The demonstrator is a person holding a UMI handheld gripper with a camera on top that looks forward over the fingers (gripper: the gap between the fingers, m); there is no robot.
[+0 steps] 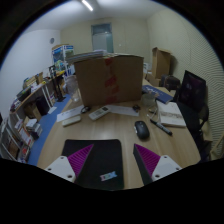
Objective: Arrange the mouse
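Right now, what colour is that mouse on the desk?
Black. The mouse lies on the wooden desk beyond the open gripper, in the gripper view.

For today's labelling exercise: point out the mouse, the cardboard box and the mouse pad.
mouse (142, 129), gripper view, middle of its top shell.
cardboard box (108, 79), gripper view, centre of its front face.
mouse pad (103, 163), gripper view, bare black centre between the fingers.

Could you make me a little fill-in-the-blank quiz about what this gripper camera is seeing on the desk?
1. The dark mouse lies on the wooden ____, beyond the fingers.
2. The gripper holds nothing; its fingers are ____.
3. The big brown thing standing at the far end of the desk is a cardboard ____.
4. The flat black mouse mat lies ____ the two fingers.

Missing words: desk; open; box; between
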